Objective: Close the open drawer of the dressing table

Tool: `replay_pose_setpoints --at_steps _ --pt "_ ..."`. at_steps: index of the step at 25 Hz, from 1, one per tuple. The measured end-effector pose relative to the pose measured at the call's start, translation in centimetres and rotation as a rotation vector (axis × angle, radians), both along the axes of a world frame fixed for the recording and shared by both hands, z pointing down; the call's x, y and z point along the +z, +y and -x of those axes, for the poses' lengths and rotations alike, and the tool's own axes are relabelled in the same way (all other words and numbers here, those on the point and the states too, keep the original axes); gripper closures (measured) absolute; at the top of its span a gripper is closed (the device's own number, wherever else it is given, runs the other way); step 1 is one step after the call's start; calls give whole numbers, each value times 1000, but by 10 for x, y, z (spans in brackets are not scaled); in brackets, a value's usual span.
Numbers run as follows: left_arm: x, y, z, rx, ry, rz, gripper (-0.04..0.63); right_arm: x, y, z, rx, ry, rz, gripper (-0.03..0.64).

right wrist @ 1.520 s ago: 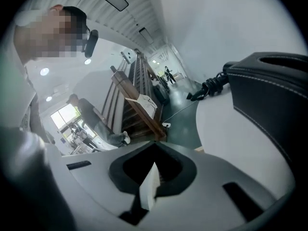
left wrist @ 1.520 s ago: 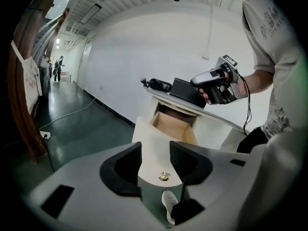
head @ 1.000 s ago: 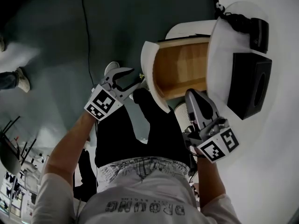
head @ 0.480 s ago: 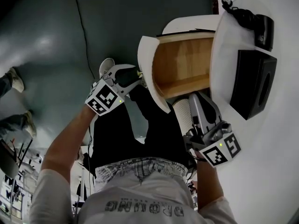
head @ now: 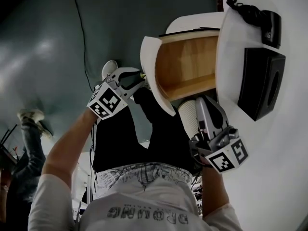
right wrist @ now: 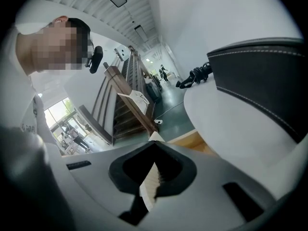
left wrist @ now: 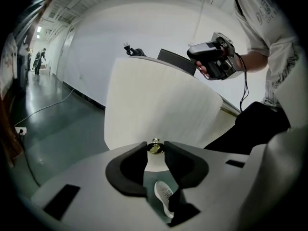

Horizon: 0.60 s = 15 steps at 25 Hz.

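Drawer (head: 187, 66) stands pulled well out from under the white worktop (head: 284, 167), showing bare wood inside. On the left gripper (left wrist: 155, 150) the fingers have just been closing and now seem to pinch its brass knob (left wrist: 154, 147), so the push home can begin. The right gripper (right wrist: 154, 143) hovers with fingers together, holding nothing. A black box (head: 262, 83) sits on the worktop, with grey floor (head: 48, 47) beyond.
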<state>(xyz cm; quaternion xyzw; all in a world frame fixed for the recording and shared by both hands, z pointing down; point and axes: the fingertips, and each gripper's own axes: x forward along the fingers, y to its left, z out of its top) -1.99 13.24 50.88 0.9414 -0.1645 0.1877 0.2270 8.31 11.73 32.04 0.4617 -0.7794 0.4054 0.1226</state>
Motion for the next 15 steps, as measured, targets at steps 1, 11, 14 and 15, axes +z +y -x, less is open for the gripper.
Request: replay_pose_setpoints --at_steps 1,11,14,15 --pt "0 -1 0 1 -3 -1 471 -1 0 -1 2 0 -1 609" --pt "1 -9 -25 106 -11 -10 476 -10 0 -20 85 -1 -24 609" --pt "0 -13 -40 128 -7 -13 477 -13 -1 -31 109 6 -32 609" --pt "-1 -14 -45 134 -6 -14 477 -14 -2 -35 115 8 -35 609"
